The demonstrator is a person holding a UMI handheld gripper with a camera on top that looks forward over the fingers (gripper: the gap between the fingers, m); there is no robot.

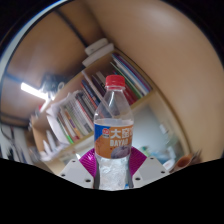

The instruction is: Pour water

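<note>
A clear plastic water bottle [115, 125] with a red cap and an orange-and-blue label stands between my fingers, held up and tilted with the room behind it. My gripper [113, 165] is shut on the bottle's lower body, the magenta pads [90, 160] pressing its sides. The water inside shows below the label. The bottle's base is hidden by the fingers.
Behind the bottle is a wooden bookshelf [75, 110] packed with books and files, seen at a slant. A ceiling light [33, 90] glows beyond the shelf's end. A pale wall and ceiling [170, 40] fill the area above the shelf.
</note>
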